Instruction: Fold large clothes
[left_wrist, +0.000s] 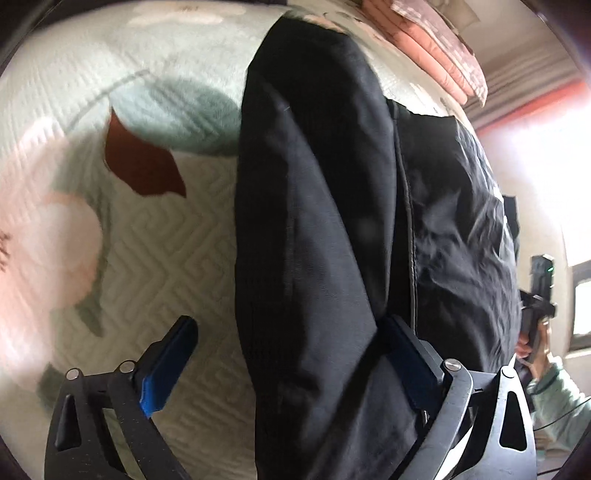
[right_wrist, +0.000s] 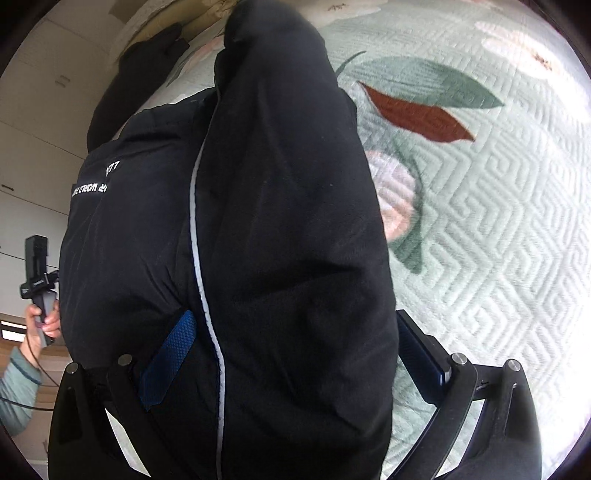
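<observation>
A large black jacket with white lettering and a white zip line lies on a pale green quilted bedspread. A sleeve runs up the middle of each view. My left gripper is open, its blue-padded fingers wide apart with the sleeve lying between them. My right gripper is also open, its blue pads straddling the bulky sleeve. Each view shows the other hand-held gripper at its edge, the right one in the left wrist view and the left one in the right wrist view.
The bedspread has leaf and flower prints. Folded pink bedding is stacked at the far edge of the bed. Another dark garment lies beyond the jacket. A bright window is at the right of the left wrist view.
</observation>
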